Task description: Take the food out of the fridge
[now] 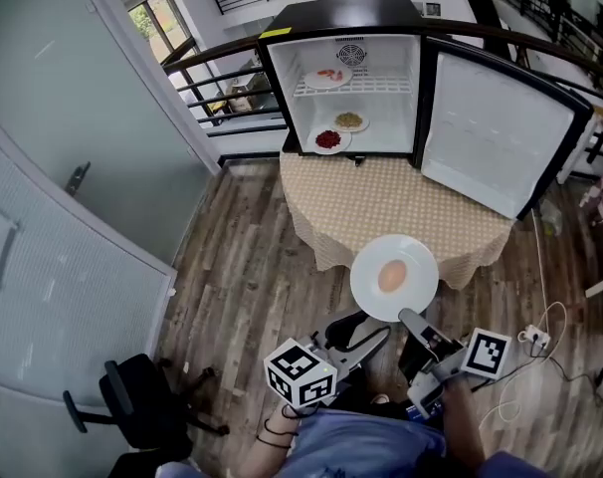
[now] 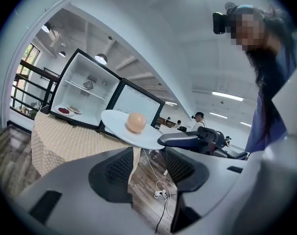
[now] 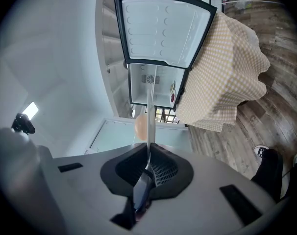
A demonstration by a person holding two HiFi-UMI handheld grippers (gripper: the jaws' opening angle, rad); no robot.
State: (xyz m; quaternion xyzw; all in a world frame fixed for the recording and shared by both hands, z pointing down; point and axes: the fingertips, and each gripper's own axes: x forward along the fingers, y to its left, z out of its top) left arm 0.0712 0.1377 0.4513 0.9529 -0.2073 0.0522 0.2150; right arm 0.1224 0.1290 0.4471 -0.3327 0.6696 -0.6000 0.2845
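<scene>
While three plates of food (image 1: 328, 139) are left in the fridge (image 1: 336, 13) at twelve o'clock, one white plate (image 1: 366, 289) bearing a pale round bun (image 1: 391, 276) is held out at the six o'clock edge of the table (image 1: 401, 202), its rim pinched by the right gripper (image 1: 413, 319), the left gripper (image 1: 359, 333) spread and empty.
</scene>
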